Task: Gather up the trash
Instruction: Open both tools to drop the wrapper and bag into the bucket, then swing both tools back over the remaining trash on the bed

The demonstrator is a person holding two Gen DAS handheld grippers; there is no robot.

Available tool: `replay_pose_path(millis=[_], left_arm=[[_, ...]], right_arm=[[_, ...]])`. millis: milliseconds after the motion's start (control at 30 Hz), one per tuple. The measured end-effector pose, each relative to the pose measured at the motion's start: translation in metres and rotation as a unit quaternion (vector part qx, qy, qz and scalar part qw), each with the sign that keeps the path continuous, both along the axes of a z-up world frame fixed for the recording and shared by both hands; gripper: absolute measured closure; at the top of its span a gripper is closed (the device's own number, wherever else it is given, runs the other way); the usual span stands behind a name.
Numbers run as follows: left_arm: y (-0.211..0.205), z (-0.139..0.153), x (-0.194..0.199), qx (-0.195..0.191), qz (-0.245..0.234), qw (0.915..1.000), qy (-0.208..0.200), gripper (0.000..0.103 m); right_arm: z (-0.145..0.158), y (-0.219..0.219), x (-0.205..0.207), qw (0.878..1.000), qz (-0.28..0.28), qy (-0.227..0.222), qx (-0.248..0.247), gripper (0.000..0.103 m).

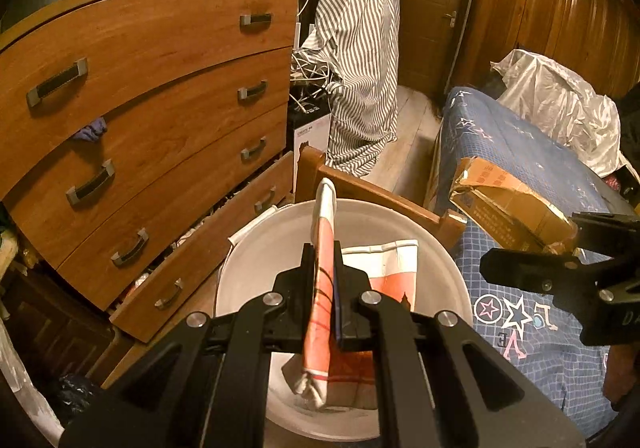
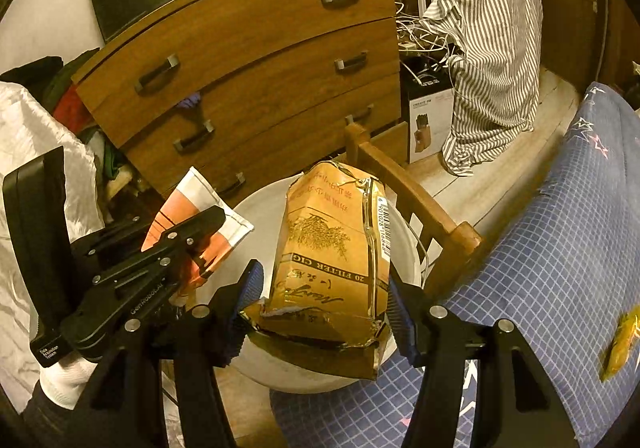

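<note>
My left gripper (image 1: 324, 248) is shut on an orange-and-white paper bag (image 1: 323, 288) and holds it over a white bin (image 1: 256, 260) beside the bed. Another orange-and-white bag (image 1: 394, 268) lies inside the bin. My right gripper (image 2: 324, 280) holds a torn brown cigarette carton (image 2: 332, 256) between its blue-padded fingers, above the bin's rim (image 2: 256, 203). The carton also shows in the left wrist view (image 1: 508, 211) with the right gripper (image 1: 560, 272). The left gripper with its bag shows in the right wrist view (image 2: 200, 236).
A wooden chest of drawers (image 1: 160, 107) stands at the left, its lowest drawer pulled out. A wooden bed frame (image 2: 420, 207) and blue star-patterned bedding (image 2: 560, 248) are at the right. A yellow wrapper (image 2: 622, 344) lies on the bed. A striped shirt (image 1: 360, 47) hangs behind.
</note>
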State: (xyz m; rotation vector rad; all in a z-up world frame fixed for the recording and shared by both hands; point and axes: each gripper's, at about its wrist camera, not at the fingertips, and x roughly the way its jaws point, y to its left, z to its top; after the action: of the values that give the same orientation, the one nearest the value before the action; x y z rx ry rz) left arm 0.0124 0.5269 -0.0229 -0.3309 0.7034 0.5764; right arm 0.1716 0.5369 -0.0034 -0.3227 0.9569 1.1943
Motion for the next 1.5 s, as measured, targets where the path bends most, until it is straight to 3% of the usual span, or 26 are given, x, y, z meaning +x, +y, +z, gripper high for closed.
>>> replay_pose_path(millis=[33, 100, 133, 167, 600, 800, 867, 967, 1100, 1267, 1367, 1500], left_arm=[[0.001, 0.0, 0.0, 0.001, 0.0, 1.0, 0.0, 0.096], [0.006, -0.001, 0.003, 0.001, 0.004, 1.0, 0.006, 0.07], [0.009, 0.0, 0.003, 0.003, 0.012, 0.9999, 0.005, 0.03], [0.01, 0.001, 0.0, 0.012, 0.021, 0.9997, -0.002, 0.019], [0.011, 0.001, -0.001, 0.006, 0.021, 0.9997, -0.01, 0.019], [0.001, 0.003, -0.005, 0.008, 0.017, 0.9998, -0.012, 0.018], [-0.008, 0.003, -0.004, 0.01, 0.011, 0.9998, -0.013, 0.014], [-0.027, 0.005, 0.003, 0.015, -0.006, 0.9998, -0.015, 0.007], [-0.061, 0.007, 0.014, 0.013, -0.035, 0.999, -0.026, 0.006], [-0.127, -0.009, 0.042, -0.001, -0.108, 0.9935, -0.037, 0.006], [-0.176, -0.033, 0.072, -0.016, -0.16, 0.9869, -0.015, 0.006], [-0.244, -0.074, 0.113, -0.044, -0.235, 0.9705, 0.027, 0.006]], right_arm=[[0.001, 0.001, 0.001, 1.0, 0.0, -0.002, 0.001, 0.04], [0.003, 0.0, 0.003, 1.0, -0.006, -0.005, 0.009, 0.033], [0.005, -0.003, 0.006, 1.0, -0.01, 0.001, 0.019, 0.025], [0.006, -0.005, 0.009, 1.0, -0.012, 0.006, 0.028, 0.024], [0.009, -0.027, 0.021, 0.998, -0.023, 0.02, 0.047, 0.024], [0.008, -0.075, 0.028, 0.996, -0.048, 0.034, 0.074, 0.023], [0.009, -0.098, 0.029, 0.994, -0.059, 0.035, 0.086, 0.023], [0.012, -0.144, 0.029, 0.992, -0.071, 0.029, 0.104, 0.023], [0.008, -0.223, 0.021, 0.988, -0.098, -0.001, 0.118, 0.023], [-0.017, -0.327, 0.001, 0.983, -0.137, -0.045, 0.115, 0.018], [-0.041, -0.396, -0.005, 0.976, -0.183, -0.054, 0.105, 0.018], [-0.073, -0.486, -0.008, 0.964, -0.244, -0.053, 0.091, 0.018]])
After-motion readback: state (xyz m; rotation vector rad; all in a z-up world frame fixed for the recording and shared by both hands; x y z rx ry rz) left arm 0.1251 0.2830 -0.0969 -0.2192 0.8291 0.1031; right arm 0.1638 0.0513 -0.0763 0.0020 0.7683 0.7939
